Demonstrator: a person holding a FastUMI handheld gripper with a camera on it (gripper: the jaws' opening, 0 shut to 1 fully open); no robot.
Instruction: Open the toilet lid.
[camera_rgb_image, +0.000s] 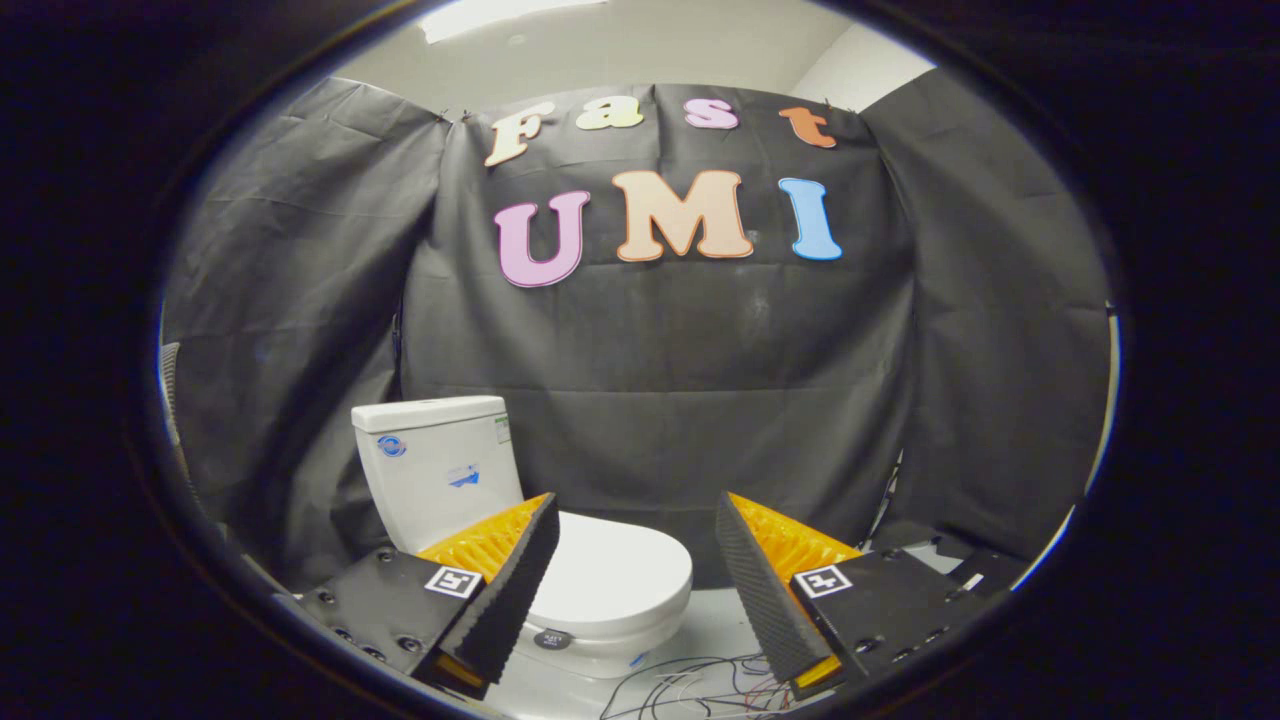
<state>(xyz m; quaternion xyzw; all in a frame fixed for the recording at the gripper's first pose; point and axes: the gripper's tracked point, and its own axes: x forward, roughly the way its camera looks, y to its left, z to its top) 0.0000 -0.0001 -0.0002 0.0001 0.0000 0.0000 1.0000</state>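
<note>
The fingers (637, 570) stand spread wide, holding nothing. The lid (610, 575) lies shut, flat on the toilet (440, 470), just ahead of the fingers at about eleven o'clock, partly behind the left one. Its long axis runs from the tank (432, 455) toward the fingers, front edge nearest. One toilet, one lid, one tank; loose wires (690, 685) on the floor (715, 620) at six.
</note>
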